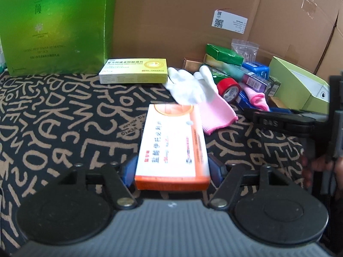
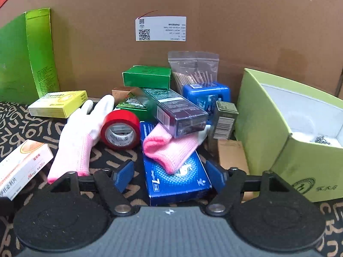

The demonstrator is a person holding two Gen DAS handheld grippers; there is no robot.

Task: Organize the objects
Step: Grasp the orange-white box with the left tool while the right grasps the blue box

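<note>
We think this is a home: we see a soft cloth with letters, a big cardboard box and small medicine boxes.

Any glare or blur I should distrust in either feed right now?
Left wrist view: the pile behind the white glove is smeared, the orange-and-white medicine box text soft. Right wrist view: mostly sharp, glare on the red tape roll; edges bend from fisheye.

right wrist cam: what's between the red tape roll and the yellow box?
The white-and-pink glove lies between the red tape roll and the yellow box, fingers pointing toward the cardboard wall. The right wrist view shows it best.
</note>
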